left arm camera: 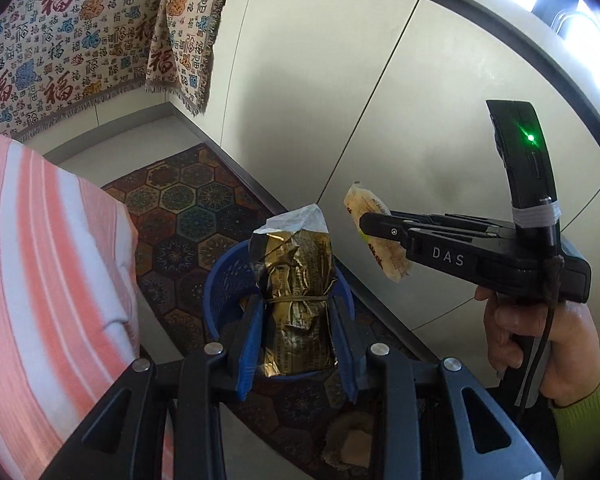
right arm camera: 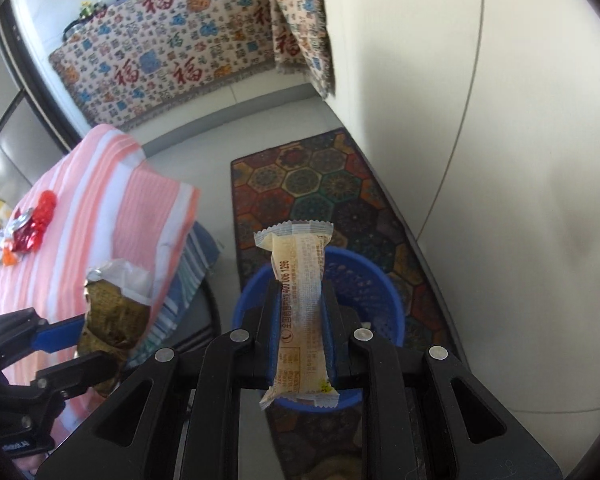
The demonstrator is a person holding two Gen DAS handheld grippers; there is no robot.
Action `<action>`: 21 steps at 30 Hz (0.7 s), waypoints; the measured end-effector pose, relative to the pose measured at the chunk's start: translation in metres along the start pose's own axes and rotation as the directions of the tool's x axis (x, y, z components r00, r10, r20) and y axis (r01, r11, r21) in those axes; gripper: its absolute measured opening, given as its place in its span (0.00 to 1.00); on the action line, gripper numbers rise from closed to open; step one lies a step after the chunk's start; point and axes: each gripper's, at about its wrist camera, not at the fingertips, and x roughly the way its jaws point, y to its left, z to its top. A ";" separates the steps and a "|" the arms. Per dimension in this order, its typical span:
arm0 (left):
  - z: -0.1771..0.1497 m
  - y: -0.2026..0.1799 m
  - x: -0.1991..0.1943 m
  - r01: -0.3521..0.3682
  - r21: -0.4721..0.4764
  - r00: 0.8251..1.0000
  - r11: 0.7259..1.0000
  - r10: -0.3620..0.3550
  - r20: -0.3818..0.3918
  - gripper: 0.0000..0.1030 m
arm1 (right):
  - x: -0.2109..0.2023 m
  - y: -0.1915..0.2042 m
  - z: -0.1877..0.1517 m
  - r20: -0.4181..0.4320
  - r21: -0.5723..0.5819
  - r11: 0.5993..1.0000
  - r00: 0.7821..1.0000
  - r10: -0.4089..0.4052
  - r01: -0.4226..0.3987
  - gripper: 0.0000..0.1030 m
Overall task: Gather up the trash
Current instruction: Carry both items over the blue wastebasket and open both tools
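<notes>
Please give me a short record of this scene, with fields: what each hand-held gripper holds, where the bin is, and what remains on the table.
left hand-held gripper: shut on the gold foil wrapper, held above the blue bin
right hand-held gripper: shut on the pale snack wrapper, also above the bin
blue bin: on the floor, partly on the patterned rug, beside the white wall
table: pink striped cloth with red wrappers lying on it
wrappers released: not yet

Blue basket (right arm camera: 364,288) half hidden behind wrapper (right arm camera: 300,312); its contents unseen
</notes>
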 end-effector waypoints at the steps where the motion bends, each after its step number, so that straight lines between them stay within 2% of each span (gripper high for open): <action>1: 0.001 -0.001 0.008 0.001 0.000 1.000 1.000 -0.001 -0.007 0.33 | 0.003 -0.004 -0.001 -0.005 0.011 1.000 1.000 0.005 -0.005 0.17; 10: 0.007 -0.002 0.064 -0.008 -0.009 0.998 1.000 0.007 -0.063 0.33 | 0.009 -0.028 -0.004 -0.002 0.077 0.996 0.999 0.037 -0.037 0.17; 16: 0.007 -0.004 0.079 -0.014 -0.003 0.997 1.000 0.014 -0.072 0.33 | 0.008 -0.037 -0.005 0.011 0.105 0.993 0.999 0.044 -0.045 0.18; 18: 0.008 -0.003 0.085 -0.021 0.004 0.997 1.000 0.021 -0.074 0.34 | 0.008 -0.038 -0.004 0.019 0.112 0.993 0.999 0.041 -0.043 0.21; 19: 0.008 -0.004 0.090 -0.033 0.011 0.997 0.999 0.034 -0.075 0.38 | 0.008 -0.039 -0.004 0.027 0.116 0.993 0.999 0.034 -0.037 0.22; 21: 0.006 -0.004 0.100 -0.064 0.014 0.994 0.998 0.065 -0.089 0.58 | 0.008 -0.040 -0.004 0.038 0.127 0.991 0.998 0.039 -0.044 0.40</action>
